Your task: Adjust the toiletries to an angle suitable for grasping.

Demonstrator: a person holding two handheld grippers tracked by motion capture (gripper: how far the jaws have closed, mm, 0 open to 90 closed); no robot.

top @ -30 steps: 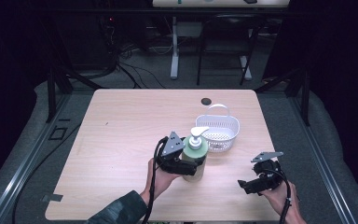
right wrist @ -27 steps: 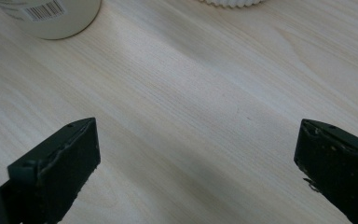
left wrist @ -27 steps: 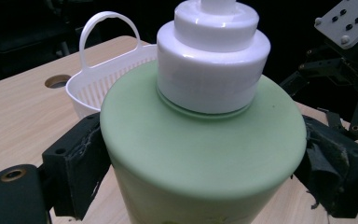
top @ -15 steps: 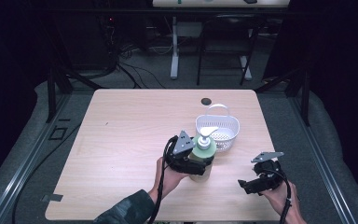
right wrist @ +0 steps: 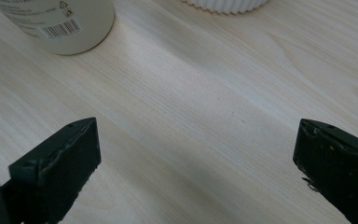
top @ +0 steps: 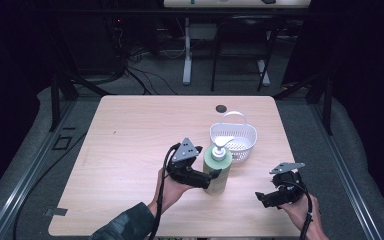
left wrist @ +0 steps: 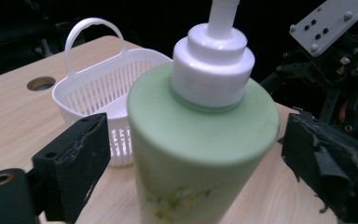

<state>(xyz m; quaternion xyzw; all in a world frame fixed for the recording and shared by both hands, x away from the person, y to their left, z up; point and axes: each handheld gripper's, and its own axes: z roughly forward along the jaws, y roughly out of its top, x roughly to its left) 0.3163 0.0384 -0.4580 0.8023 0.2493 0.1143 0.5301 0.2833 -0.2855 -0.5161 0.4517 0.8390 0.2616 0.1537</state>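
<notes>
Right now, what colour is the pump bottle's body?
Pale green, with a white pump top; the pump bottle shows it best in the left gripper view.

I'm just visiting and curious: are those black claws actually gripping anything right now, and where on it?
Hard to say. The left gripper has its jaws on either side of the green pump bottle, but gaps show, so no firm hold. The right gripper is open over bare table.

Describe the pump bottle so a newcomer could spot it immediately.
On the light wooden table, look toward the near right, just in front of the white slotted basket. The pump bottle stands upright between the left gripper's open jaws: pale green body, white pump.
</notes>
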